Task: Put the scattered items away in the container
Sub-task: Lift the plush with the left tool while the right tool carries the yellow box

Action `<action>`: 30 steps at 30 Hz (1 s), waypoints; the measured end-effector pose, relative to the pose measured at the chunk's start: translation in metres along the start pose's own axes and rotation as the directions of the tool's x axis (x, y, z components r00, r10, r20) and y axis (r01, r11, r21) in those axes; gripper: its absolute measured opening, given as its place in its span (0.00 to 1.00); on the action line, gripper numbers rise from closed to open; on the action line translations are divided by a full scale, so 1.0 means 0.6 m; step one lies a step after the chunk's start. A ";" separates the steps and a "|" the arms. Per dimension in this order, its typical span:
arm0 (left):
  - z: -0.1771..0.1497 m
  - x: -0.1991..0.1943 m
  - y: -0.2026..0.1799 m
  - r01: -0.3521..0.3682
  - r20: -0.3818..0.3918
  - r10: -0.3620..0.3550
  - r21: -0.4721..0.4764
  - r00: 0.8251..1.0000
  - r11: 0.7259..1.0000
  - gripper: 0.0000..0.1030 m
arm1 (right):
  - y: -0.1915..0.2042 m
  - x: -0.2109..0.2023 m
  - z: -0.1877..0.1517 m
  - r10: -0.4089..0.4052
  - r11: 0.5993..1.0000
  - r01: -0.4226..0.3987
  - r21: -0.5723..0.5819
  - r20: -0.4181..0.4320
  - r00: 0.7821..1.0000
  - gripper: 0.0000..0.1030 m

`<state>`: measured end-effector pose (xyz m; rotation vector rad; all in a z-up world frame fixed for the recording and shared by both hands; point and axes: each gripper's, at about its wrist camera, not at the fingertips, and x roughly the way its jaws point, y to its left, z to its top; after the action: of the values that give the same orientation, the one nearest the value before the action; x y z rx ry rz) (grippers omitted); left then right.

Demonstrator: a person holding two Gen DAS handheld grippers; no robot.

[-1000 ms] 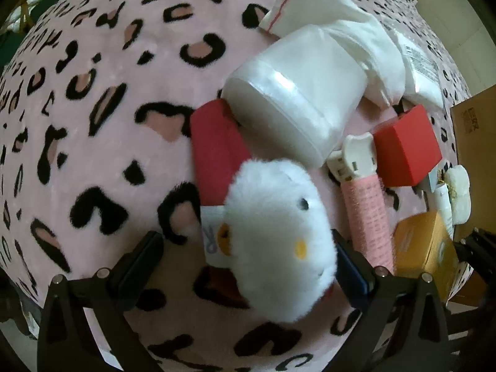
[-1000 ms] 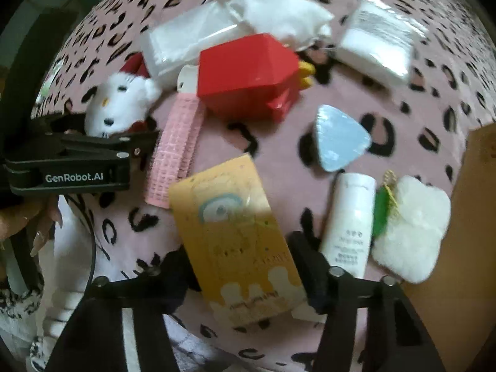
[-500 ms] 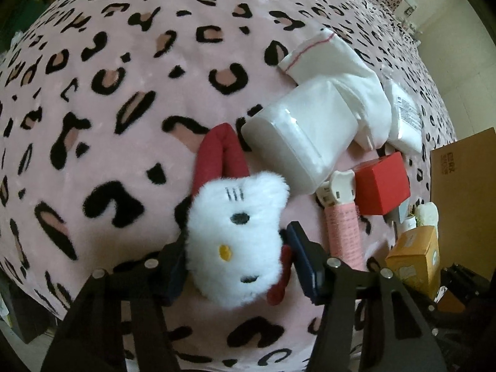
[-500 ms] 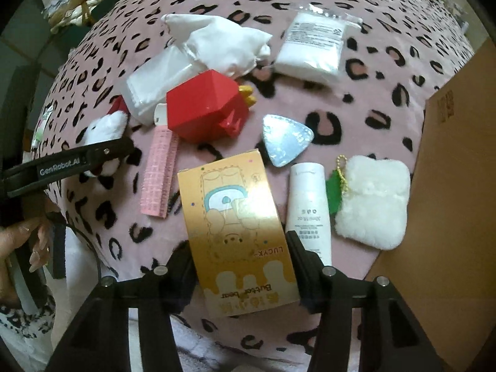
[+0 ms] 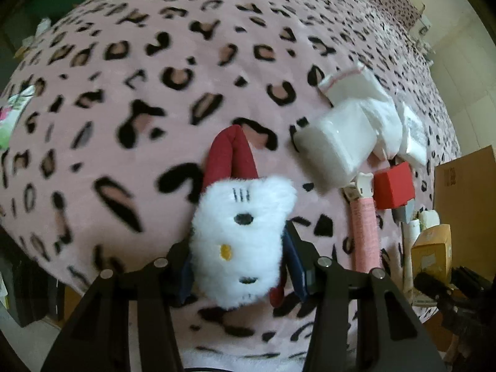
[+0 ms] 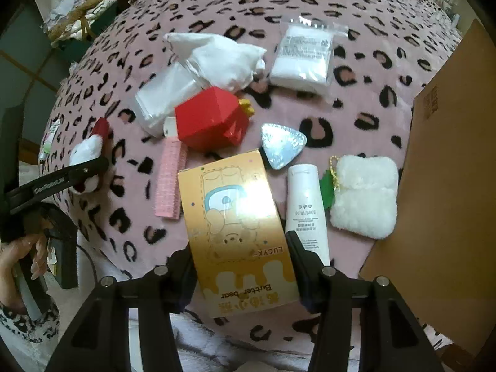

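Observation:
My left gripper (image 5: 237, 266) is shut on a white plush cat toy (image 5: 240, 235) with a red strap and holds it lifted above the leopard-print blanket (image 5: 124, 93). The toy and left gripper also show at the left of the right wrist view (image 6: 85, 158). My right gripper (image 6: 243, 266) is shut on a yellow Butter bear box (image 6: 238, 226) and holds it above the blanket. The brown cardboard box (image 6: 446, 186) stands to the right.
On the blanket lie a red box (image 6: 210, 121), a pink hair roller (image 6: 169, 183), a white tube (image 6: 307, 210), a fluffy white pouch (image 6: 365, 195), a silver triangle packet (image 6: 282, 145), white bags (image 6: 217, 59) and a sealed white packet (image 6: 303, 59).
My left gripper closed on the plush cat and raised it off the blanket. My right gripper lifted the yellow box higher; the scattered items stayed put.

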<state>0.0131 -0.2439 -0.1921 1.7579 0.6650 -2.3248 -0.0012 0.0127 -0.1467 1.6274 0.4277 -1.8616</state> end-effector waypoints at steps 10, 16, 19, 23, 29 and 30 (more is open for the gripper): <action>-0.015 -0.083 -0.054 0.030 0.048 -0.034 0.078 0.998 0.997 0.49 | 0.019 -0.069 -0.002 0.021 1.000 -0.020 -0.010 0.086 0.996 0.51; -0.022 -0.119 -0.118 0.049 0.064 -0.060 0.161 0.996 0.986 0.49 | 0.013 -0.114 -0.005 0.024 1.000 -0.024 0.001 0.136 0.990 0.51; -0.026 -0.134 -0.143 0.052 0.072 -0.067 0.194 0.995 0.980 0.49 | 0.006 -0.131 -0.008 0.028 0.999 -0.031 0.012 0.157 0.987 0.51; -0.033 -0.154 -0.172 0.059 0.081 -0.079 0.226 0.994 0.972 0.49 | 0.000 -0.151 -0.011 0.039 0.999 -0.044 0.021 0.182 0.982 0.51; -0.045 -0.184 -0.219 0.067 0.100 -0.099 0.283 0.990 0.957 0.49 | -0.011 -0.193 -0.016 0.046 0.998 -0.055 0.030 0.239 0.970 0.51; -0.046 -0.188 -0.226 0.069 0.102 -0.103 0.290 0.990 0.954 0.49 | -0.014 -0.202 -0.017 0.047 0.998 -0.056 0.032 0.250 0.967 0.51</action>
<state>0.0200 -0.1273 -0.0571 1.7145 0.4097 -2.6743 0.0068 0.0541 -0.0326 1.3906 0.2399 -2.0134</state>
